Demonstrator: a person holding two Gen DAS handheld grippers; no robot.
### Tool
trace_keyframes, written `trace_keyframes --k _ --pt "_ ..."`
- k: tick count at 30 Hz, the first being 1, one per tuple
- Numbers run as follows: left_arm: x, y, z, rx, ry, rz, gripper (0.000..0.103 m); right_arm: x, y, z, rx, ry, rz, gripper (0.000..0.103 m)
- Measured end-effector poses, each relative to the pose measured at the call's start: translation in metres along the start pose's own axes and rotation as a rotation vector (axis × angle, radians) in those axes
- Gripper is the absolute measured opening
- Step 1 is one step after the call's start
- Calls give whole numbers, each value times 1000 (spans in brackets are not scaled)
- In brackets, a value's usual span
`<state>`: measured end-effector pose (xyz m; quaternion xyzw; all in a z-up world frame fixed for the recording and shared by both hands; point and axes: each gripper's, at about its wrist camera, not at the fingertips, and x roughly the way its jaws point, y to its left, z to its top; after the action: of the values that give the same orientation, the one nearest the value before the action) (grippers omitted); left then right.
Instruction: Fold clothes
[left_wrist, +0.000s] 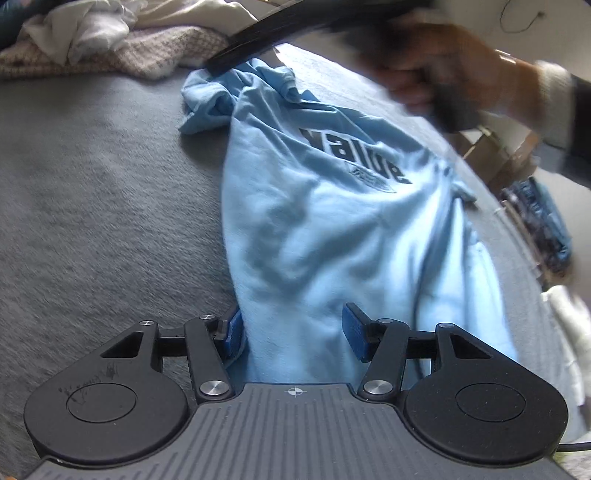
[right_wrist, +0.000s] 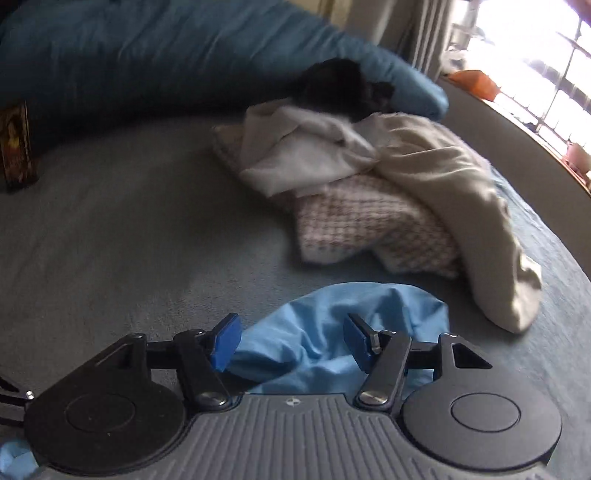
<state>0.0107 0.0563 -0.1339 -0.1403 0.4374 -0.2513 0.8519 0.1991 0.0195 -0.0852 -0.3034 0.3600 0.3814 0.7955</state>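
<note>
A light blue T-shirt (left_wrist: 325, 229) with dark "value" lettering lies rumpled on a grey bed cover (left_wrist: 103, 206). My left gripper (left_wrist: 291, 338) is open, its blue pads on either side of the shirt's near end. The right gripper's dark body (left_wrist: 258, 44) hangs blurred over the shirt's far end, held by a hand (left_wrist: 454, 70). In the right wrist view my right gripper (right_wrist: 291, 341) is open, with a bunched part of the blue shirt (right_wrist: 332, 325) lying between and under its pads.
A pile of clothes lies beyond the shirt: a white garment (right_wrist: 295, 155), a beige one (right_wrist: 461, 206) and a checked pink-and-white one (right_wrist: 369, 229). A blue duvet (right_wrist: 166, 59) and a black item (right_wrist: 340, 88) lie at the back. A window (right_wrist: 535, 74) is at right.
</note>
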Motion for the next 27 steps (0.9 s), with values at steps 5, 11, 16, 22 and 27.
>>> trace_keyframes --k 5,11,16,22,27 --pt "7 -6 -7 -9 27 -109 54 45 -22 -8 154 160 -40 33" --pt "14 -11 -13 -2 31 -184 54 -21 -97 -10 577 -143 131 6" --pt "12 -9 -14 -36 29 -196 54 -34 -129 -16 832 -386 321 6" --pt "10 -11 -15 -39 39 -173 56 15 -117 -14 923 -208 349 9" --pt "8 -9 -14 -59 46 -169 60 -17 -125 -38 957 -213 339 21"
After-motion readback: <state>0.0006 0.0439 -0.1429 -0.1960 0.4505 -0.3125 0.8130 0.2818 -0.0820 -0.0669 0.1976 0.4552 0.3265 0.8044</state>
